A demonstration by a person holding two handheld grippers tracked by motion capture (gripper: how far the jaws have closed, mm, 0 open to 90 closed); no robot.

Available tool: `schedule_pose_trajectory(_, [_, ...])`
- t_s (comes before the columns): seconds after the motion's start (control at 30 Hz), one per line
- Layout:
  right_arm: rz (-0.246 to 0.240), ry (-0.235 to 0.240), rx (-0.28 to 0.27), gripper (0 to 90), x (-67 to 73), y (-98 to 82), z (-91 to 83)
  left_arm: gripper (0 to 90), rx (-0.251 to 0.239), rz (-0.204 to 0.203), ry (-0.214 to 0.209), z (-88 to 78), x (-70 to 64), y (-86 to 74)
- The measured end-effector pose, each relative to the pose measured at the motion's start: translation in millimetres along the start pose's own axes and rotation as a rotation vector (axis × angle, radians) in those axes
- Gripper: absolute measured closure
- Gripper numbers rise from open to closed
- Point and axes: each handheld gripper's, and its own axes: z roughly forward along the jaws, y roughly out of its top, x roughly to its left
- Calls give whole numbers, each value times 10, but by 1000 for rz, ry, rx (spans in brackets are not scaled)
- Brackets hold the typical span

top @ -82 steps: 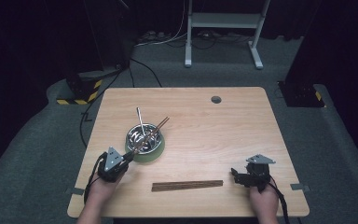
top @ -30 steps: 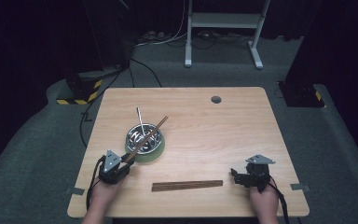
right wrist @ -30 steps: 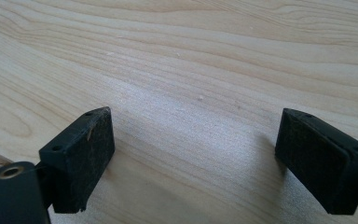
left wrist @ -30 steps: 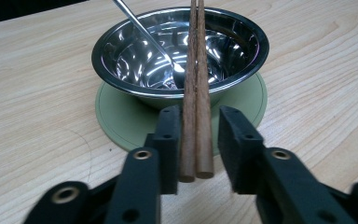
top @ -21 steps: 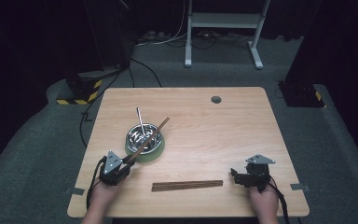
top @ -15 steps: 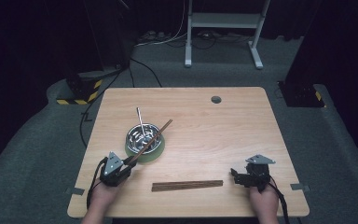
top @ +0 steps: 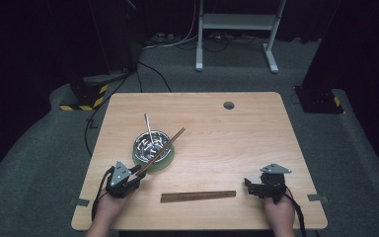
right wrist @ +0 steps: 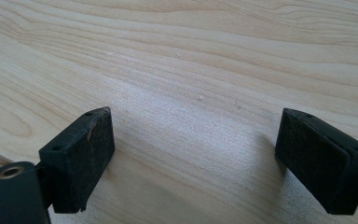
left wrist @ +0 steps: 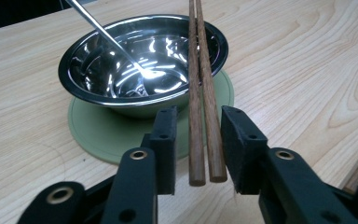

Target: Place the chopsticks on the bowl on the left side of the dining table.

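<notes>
A steel bowl (top: 147, 141) (left wrist: 121, 101) sits on a round green mat (top: 162, 165) (left wrist: 98, 135) at the table's left middle, with a metal spoon (top: 148, 126) (left wrist: 103, 33) leaning in it. A pair of brown chopsticks (top: 168, 144) (left wrist: 200, 70) lies across the bowl's rim, its near ends between the jaws of my left gripper (top: 137, 177) (left wrist: 198, 119). Those jaws have just been opening. A gap shows beside the left pad, so nothing is pinched. My right gripper (top: 249, 184) (right wrist: 196, 135) rests open near the front right edge, over bare wood.
A bundle of several chopsticks (top: 198, 196) lies along the front of the wooden table (top: 237, 143), between my two hands. A small round hole (top: 228, 105) is at the table's far side. Dark carpet, cables and a white stand lie beyond.
Since the earliest frame the left gripper has drawn back a little toward the front left corner, so more of the chopsticks' length shows. The right gripper has kept still.
</notes>
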Motion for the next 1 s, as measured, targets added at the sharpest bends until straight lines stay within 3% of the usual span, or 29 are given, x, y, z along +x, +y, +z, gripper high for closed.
schedule_pose_trajectory(0.27, [0,1,0,117,0,0,-1,588,11,16,13,-19,-7,-21])
schedule_pose_trajectory(0.3, [0,1,0,117,0,0,0,586,29,45,11,-27,-1,-26])
schedule_pose_trajectory(0.37, [1,1,0,117,1,0,-1,583,30,50,14,-29,1,-26])
schedule_pose_trajectory(0.5, [2,1,1,117,1,1,-1,575,18,19,31,-41,33,2])
schedule_pose_trajectory(0.73, [1,1,1,118,1,0,-1,573,3,21,59,-87,108,41])
schedule_pose_trajectory(1.0, [1,1,1,118,1,0,-1,583,-32,-9,104,-87,216,86])
